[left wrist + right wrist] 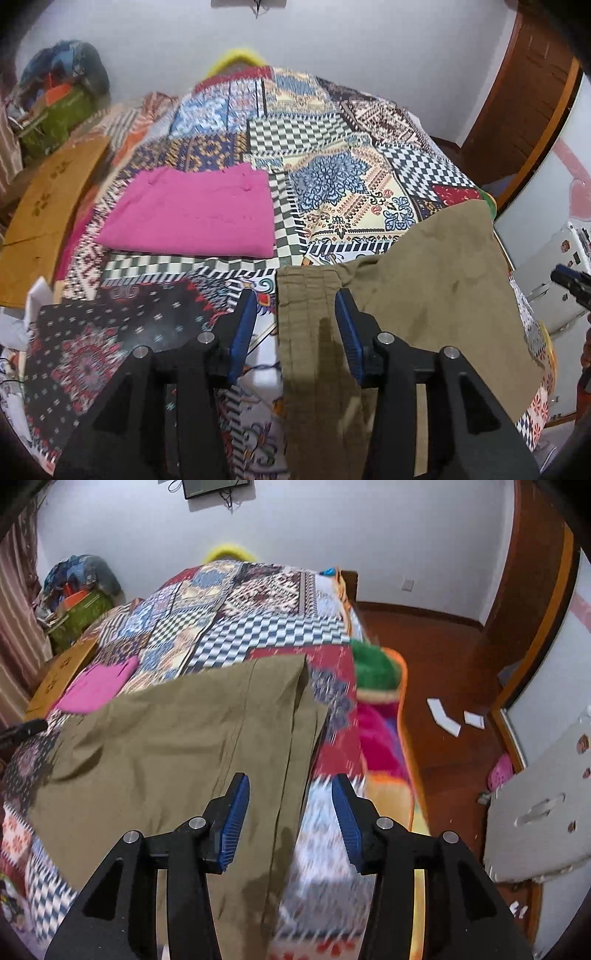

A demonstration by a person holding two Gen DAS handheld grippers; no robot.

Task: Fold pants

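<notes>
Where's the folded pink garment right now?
The folded pink garment lies on the patterned patchwork bedspread, centre-left in the left wrist view, between the brown cardboard box and the olive-khaki pants.

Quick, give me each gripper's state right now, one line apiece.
Left gripper: open, pads clear of the khaki pants lying between them.
Right gripper: open, holding nothing; pants edge lies below the jaws.

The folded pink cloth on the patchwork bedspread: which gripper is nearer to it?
Left. The left gripper sits just below the folded pink cloth; the right gripper is beyond the khaki pants.
</notes>
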